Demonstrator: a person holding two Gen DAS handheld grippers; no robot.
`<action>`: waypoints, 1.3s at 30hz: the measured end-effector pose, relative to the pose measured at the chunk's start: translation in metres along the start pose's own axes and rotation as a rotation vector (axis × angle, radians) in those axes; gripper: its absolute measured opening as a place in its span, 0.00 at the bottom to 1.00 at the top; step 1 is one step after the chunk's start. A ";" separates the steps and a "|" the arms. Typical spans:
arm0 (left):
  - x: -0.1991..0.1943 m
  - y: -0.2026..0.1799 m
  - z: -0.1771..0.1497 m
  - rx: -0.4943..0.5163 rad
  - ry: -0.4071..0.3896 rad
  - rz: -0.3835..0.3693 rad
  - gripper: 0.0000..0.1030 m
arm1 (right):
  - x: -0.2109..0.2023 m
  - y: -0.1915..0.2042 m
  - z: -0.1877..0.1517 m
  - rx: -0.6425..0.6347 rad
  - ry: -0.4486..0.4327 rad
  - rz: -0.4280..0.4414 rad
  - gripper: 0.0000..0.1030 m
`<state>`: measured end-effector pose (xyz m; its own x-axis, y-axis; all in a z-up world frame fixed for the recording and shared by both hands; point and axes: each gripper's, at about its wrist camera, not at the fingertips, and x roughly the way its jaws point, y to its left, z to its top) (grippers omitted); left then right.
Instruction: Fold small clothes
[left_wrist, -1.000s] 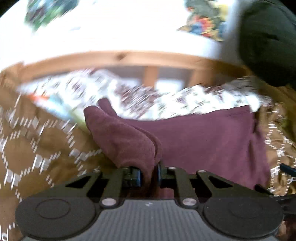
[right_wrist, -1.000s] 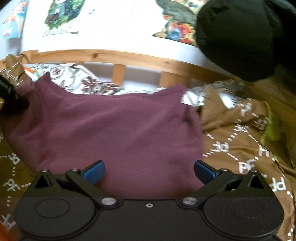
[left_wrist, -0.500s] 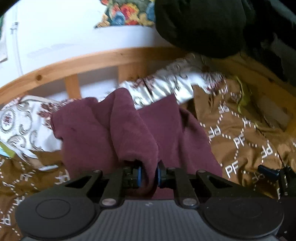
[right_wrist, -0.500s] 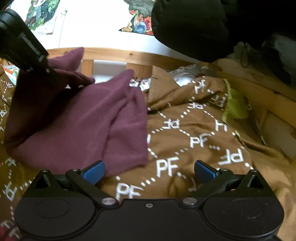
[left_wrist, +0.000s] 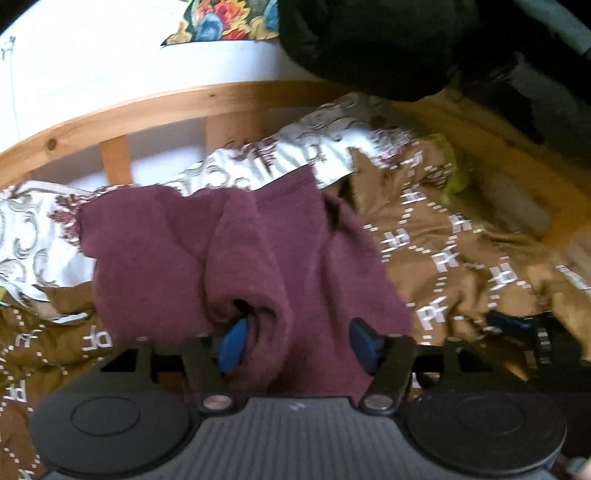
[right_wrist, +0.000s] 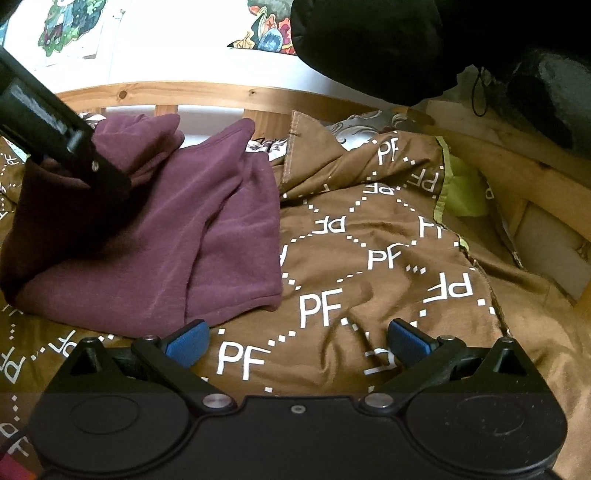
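A maroon garment (left_wrist: 236, 251) lies bunched on the brown bedspread (left_wrist: 461, 258). My left gripper (left_wrist: 297, 347) hovers right over its near edge, jaws opening; a loose fold of the cloth still sags between the blue pads without being pinched. In the right wrist view the same maroon garment (right_wrist: 177, 236) lies folded over itself at the left, with the left gripper's black body (right_wrist: 55, 136) resting on its far side. My right gripper (right_wrist: 297, 341) is open over bare bedspread (right_wrist: 369, 258), just right of the garment's near corner, holding nothing.
A wooden bed rail (right_wrist: 207, 92) runs along the back and down the right side. A white patterned sheet (left_wrist: 258, 166) lies behind the garment. A black bulky cloth (right_wrist: 369, 44) hangs at the upper right, and a green cloth (right_wrist: 461, 192) is tucked by the right rail.
The left gripper swung the garment's edge over to the right, and its jaws have spread apart, letting the fold go slack. The right gripper shifted right off the garment onto the bedspread.
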<state>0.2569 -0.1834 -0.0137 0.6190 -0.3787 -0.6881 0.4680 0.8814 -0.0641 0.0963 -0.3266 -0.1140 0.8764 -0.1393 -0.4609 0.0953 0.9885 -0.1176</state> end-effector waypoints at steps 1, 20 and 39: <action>-0.004 0.001 0.000 -0.009 -0.004 -0.026 0.74 | 0.000 0.001 0.000 0.002 0.002 -0.001 0.99; -0.059 0.086 -0.045 -0.043 -0.064 0.096 0.99 | 0.012 0.020 0.041 0.131 -0.012 0.020 0.99; -0.020 0.104 -0.070 -0.080 -0.007 0.036 0.99 | 0.047 0.057 0.142 0.247 0.061 0.301 1.00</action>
<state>0.2487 -0.0646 -0.0570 0.6391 -0.3486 -0.6856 0.3941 0.9139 -0.0973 0.2099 -0.2689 -0.0178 0.8536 0.1630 -0.4948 -0.0445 0.9691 0.2425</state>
